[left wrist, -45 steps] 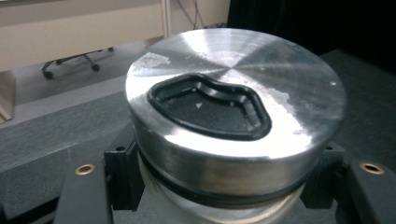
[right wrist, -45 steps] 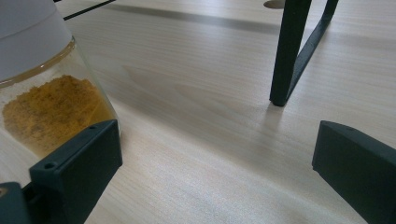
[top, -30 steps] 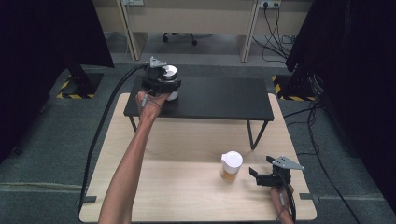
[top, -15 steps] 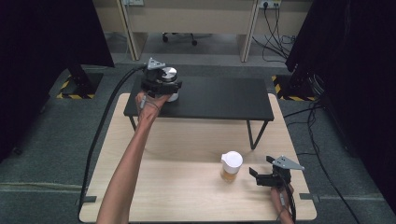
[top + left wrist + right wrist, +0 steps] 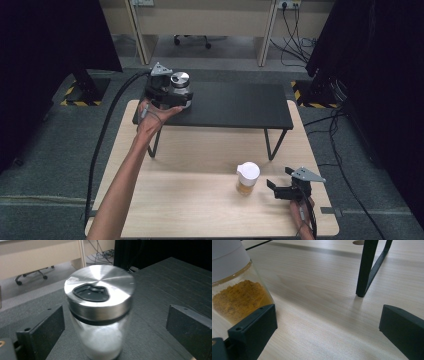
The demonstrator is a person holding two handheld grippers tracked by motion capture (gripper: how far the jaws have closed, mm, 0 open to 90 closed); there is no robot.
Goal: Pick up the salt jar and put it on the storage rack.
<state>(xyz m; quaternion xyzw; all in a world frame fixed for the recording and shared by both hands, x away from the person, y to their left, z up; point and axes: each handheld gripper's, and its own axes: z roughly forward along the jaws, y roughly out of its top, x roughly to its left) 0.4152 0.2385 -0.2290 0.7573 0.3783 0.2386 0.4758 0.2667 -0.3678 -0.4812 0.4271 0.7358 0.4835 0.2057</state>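
Jar of yellow powder beside spread fingers on the desk

The jar [image 5: 235, 290], white-lidded, holds orange-yellow powder and sits just behind the left of the two black fingers [image 5: 254, 327], which stand wide apart over the pale wooden desk [image 5: 324, 322]; a black leg [image 5: 365, 270] stands beyond

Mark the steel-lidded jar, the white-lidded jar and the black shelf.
steel-lidded jar [image 5: 100, 287], left gripper view, on its lid
white-lidded jar [image 5: 248, 172], high view, on its lid
black shelf [image 5: 240, 102], high view, bare top
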